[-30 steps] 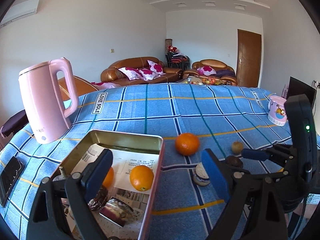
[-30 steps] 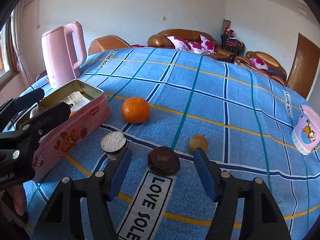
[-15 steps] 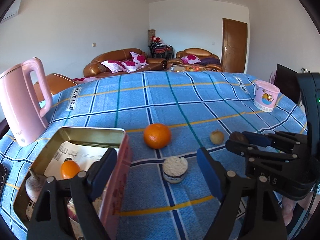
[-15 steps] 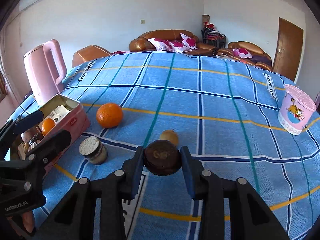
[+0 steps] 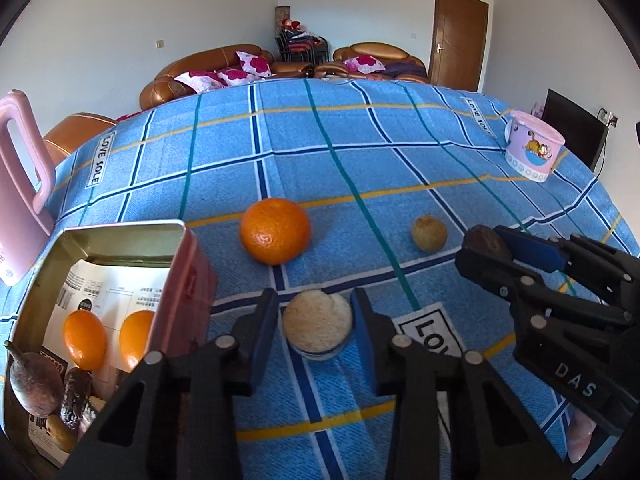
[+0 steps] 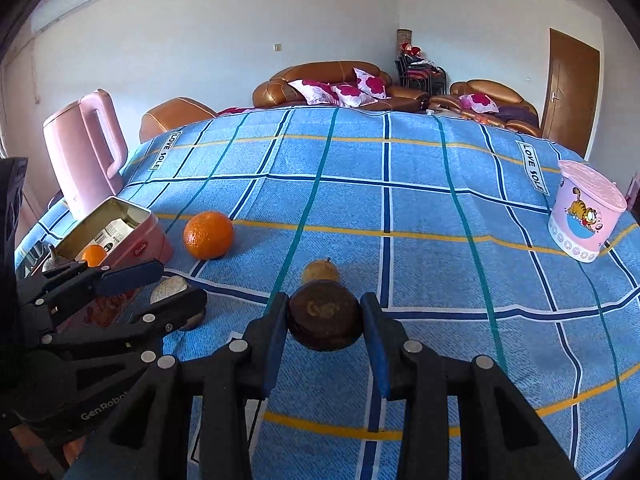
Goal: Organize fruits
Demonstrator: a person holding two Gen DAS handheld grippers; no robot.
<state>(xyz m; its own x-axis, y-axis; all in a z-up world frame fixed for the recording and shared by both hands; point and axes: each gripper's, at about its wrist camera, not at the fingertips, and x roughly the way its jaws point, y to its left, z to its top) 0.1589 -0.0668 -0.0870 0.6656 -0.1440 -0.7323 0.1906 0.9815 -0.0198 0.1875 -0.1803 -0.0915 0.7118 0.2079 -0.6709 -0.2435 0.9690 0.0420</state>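
pale round fruit [image 5: 318, 326] gripped by left gripper [image 5: 316, 320]; dark fruit [image 6: 325, 315] in right gripper [image 6: 325, 320]

Probably a home living room: leather sofas [image 6: 332, 84] with floral cushions [image 6: 340, 90], wooden door [image 6: 570, 88], cloth-covered table [image 6: 400, 200].

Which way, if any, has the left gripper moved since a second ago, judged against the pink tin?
Yes. The left gripper has swung right, away from the pink tin, and now closes on the pale round item beside it.

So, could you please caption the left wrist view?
Left claw shut on a pale round fruit beside the open tin.
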